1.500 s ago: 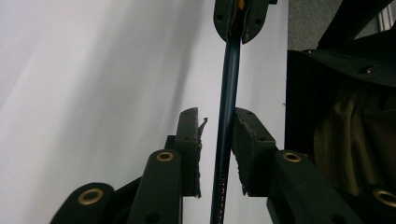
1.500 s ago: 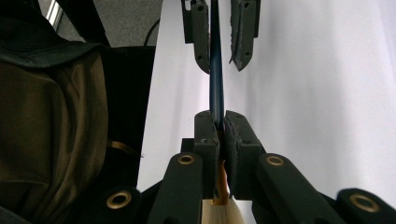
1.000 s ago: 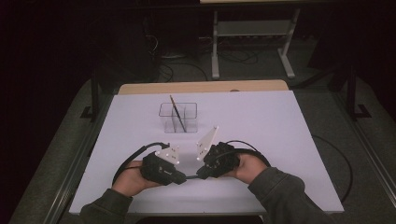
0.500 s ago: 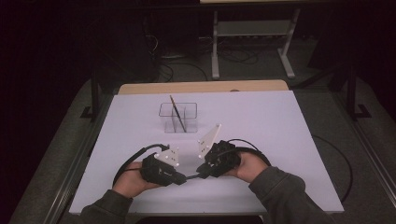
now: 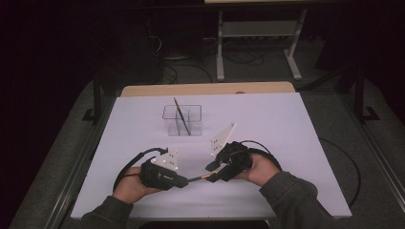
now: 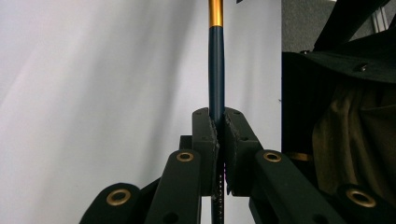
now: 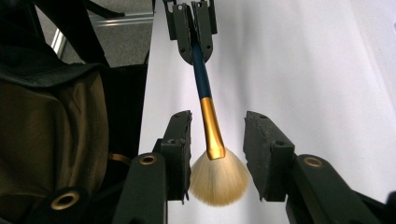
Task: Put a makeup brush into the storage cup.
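Observation:
A makeup brush with a dark blue handle, gold ferrule and pale fan of bristles spans the gap between my two grippers, low over the white table. My left gripper is shut on the handle; it appears across from the right gripper and at front left in the high view. My right gripper stands open around the ferrule and bristles, its pads clear of them; its jaws have just been opening. From above it sits at front centre.
A clear divided organiser stands at mid-table behind the grippers, with a thin dark stick leaning in it. Cables loop beside both hands. An olive sleeve lies close to the right gripper. A metal stand is beyond the table.
The right gripper's jaws have spread apart off the brush head. Both hands have stayed in place, and the left gripper keeps its hold on the handle.

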A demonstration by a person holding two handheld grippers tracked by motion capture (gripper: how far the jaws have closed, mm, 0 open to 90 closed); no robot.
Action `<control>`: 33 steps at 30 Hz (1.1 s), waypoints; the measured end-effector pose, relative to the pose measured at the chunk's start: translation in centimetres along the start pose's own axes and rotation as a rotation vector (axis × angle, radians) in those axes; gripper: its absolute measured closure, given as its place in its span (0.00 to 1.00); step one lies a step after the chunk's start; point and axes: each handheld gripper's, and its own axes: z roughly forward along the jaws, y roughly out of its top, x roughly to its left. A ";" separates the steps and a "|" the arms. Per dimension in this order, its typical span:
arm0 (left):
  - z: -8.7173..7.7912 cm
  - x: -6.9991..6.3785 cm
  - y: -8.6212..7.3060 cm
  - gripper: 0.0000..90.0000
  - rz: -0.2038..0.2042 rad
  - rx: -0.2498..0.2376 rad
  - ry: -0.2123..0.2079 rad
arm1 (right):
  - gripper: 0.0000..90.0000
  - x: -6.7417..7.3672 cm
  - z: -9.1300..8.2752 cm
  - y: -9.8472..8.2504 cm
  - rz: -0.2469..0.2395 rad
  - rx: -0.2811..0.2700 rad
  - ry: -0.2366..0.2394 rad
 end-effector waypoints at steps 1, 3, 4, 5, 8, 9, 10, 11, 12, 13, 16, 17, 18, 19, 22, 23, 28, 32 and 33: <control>0.0 0.0 0.0 0.94 0.000 -0.004 0.001 | 0.68 0.0 0.0 0.0 0.002 -0.002 0.003; -0.1 -0.1 0.0 0.94 0.005 -0.011 0.002 | 0.69 0.0 0.0 -0.1 0.000 0.002 0.010; -0.2 -0.1 -0.1 0.93 0.006 -0.013 0.003 | 0.70 0.0 0.1 -0.1 -0.007 0.001 0.009; -0.1 -0.1 -0.1 0.94 0.005 -0.020 0.005 | 0.72 0.0 0.1 -0.1 -0.007 0.003 0.013; -0.2 -0.1 -0.2 0.94 0.002 -0.027 0.006 | 0.78 0.0 0.0 -0.2 -0.007 -0.002 0.024; -0.2 -0.1 -0.2 0.93 0.003 -0.028 0.006 | 0.80 0.0 0.0 -0.2 -0.004 -0.003 0.026; -0.3 -0.1 -0.3 0.94 0.009 -0.027 0.006 | 0.81 0.0 0.0 -0.2 -0.004 -0.002 0.028; -0.3 -0.1 -0.3 0.94 0.008 -0.032 0.006 | 0.82 0.0 0.0 -0.2 0.003 -0.001 0.029; -0.3 -0.1 -0.3 0.94 0.009 -0.035 0.006 | 0.85 0.0 -0.1 -0.2 0.001 -0.002 0.033; -0.3 -0.1 -0.3 0.94 0.011 -0.035 0.006 | 0.86 -0.1 -0.1 -0.2 0.001 -0.004 0.035; -0.3 -0.1 -0.3 0.94 0.012 -0.034 0.005 | 0.88 -0.2 -0.2 -0.3 0.009 -0.014 0.048; -0.3 -0.1 -0.3 0.94 0.013 -0.033 0.004 | 0.88 -0.2 -0.3 -0.3 0.007 -0.014 0.053; -0.2 -0.2 -0.3 0.94 0.011 -0.032 0.003 | 0.89 -0.2 -0.3 -0.3 0.006 -0.014 0.055; -0.2 -0.2 -0.3 0.93 0.012 -0.032 0.004 | 0.90 -0.2 -0.3 -0.3 0.002 -0.012 0.059; 0.0 -0.2 -0.2 0.93 0.017 -0.026 -0.003 | 0.91 -0.2 -0.4 -0.3 0.001 -0.015 0.072; 0.0 -0.2 -0.1 0.93 0.026 -0.017 -0.005 | 0.91 -0.2 -0.4 -0.2 0.001 -0.010 0.073; 0.4 -0.3 0.0 0.92 0.008 -0.020 -0.003 | 0.92 -0.2 -0.5 0.3 -0.027 0.020 0.078; 0.4 -0.3 0.2 0.83 -0.007 -0.015 0.011 | 0.92 -0.1 -0.8 0.9 -0.044 0.045 0.067; 0.3 -0.3 0.3 0.83 0.005 -0.008 0.016 | 0.92 -0.1 -0.8 1.0 -0.053 0.054 0.063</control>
